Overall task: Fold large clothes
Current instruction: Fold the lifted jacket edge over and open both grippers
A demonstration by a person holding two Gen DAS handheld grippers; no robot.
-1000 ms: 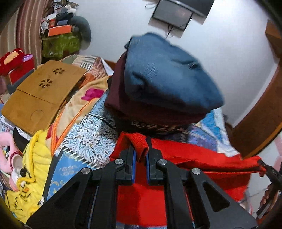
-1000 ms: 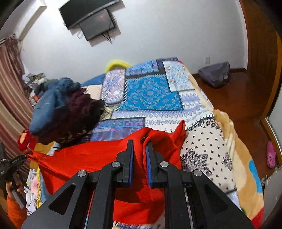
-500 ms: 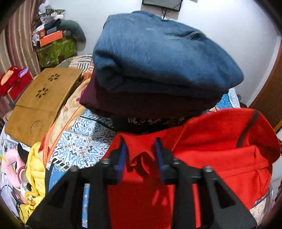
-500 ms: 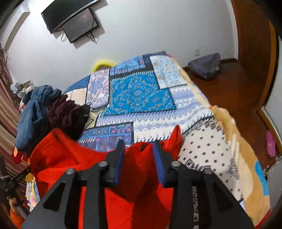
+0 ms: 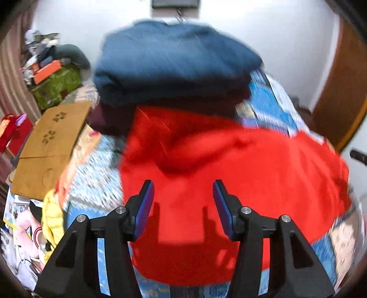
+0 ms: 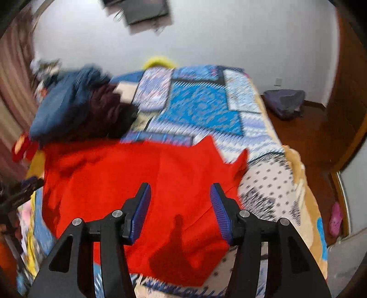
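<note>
A home bedroom: patchwork-quilted bed (image 6: 206, 110), wall-mounted television (image 6: 144, 10), curtains (image 6: 11, 75).

The black left gripper (image 5: 183, 197) and black right gripper (image 6: 180, 199) both angle downward, blue-padded jaws just opened, gripping nothing.

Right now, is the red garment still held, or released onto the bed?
Released. Both tongs, left and right, have just been opening; nothing is between their pads, and the red garment lies on the bedspread.

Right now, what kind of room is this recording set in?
Most likely a home bedroom: a bed under a patchwork bedspread, a pile of clothes stacked on it, and a screen mounted on the wall.
</note>
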